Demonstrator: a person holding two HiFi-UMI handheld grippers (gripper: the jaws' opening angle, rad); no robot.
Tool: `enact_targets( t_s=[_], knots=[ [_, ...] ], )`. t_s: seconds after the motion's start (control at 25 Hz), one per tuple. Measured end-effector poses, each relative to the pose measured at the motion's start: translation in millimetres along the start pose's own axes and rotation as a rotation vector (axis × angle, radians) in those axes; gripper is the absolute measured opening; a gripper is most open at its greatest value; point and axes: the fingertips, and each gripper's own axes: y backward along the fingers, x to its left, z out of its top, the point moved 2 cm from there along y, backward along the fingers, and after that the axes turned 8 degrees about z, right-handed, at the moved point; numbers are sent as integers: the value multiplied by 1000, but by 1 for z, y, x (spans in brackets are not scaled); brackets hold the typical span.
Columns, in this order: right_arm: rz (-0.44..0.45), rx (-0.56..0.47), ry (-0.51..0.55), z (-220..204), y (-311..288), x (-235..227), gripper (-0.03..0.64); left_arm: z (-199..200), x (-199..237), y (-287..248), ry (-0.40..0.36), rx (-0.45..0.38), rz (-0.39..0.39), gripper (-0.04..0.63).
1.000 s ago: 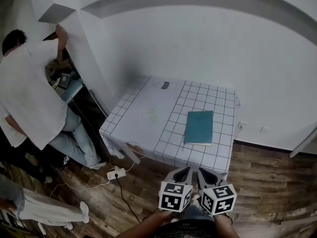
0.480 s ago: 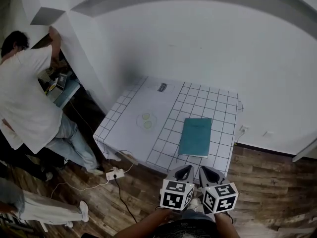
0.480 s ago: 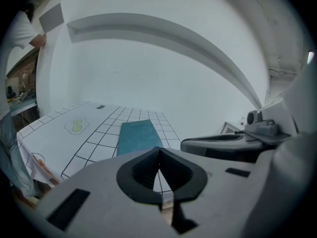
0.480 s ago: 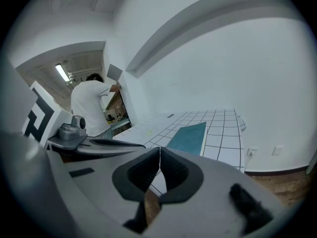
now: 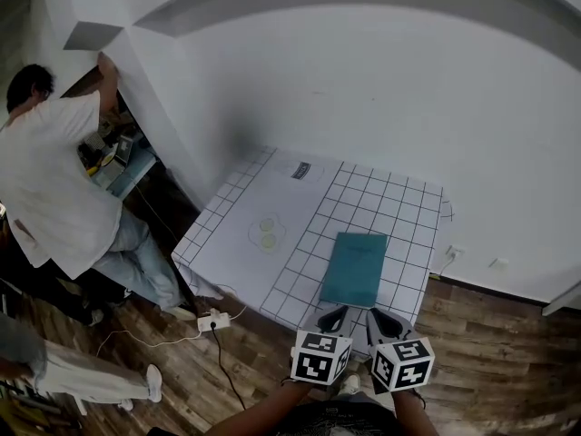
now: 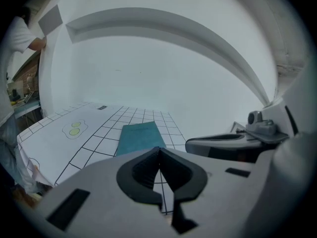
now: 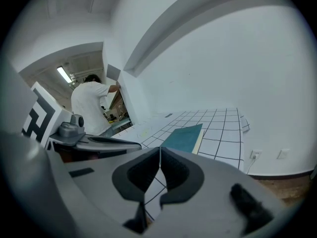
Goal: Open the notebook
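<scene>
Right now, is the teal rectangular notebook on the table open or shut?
Shut: the teal rectangular notebook lies flat on the grid-patterned tablecloth, cover up, page edges stacked along one side, no pages spread.

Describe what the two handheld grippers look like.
The left gripper and right gripper are alike: light grey bodies, black ribbed pads tapering to a point, and a white cube printed with black square markers on each.

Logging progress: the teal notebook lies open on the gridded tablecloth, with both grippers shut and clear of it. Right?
No: the teal notebook lies closed, as the head view shows. It is on the gridded tablecloth, and the left gripper and right gripper are both shut, clear of it.
</scene>
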Motion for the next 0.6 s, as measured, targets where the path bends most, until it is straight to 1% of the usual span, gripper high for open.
enact_targets(
  t_s=[0.28, 0.6],
  knots=[
    [11, 2, -36, -4, -5, -17, 14, 0, 0, -13, -5, 14, 26, 11],
    [-33, 3, -78, -12, -14, -33, 14, -2, 1, -27, -37, 36, -4, 11]
  ],
)
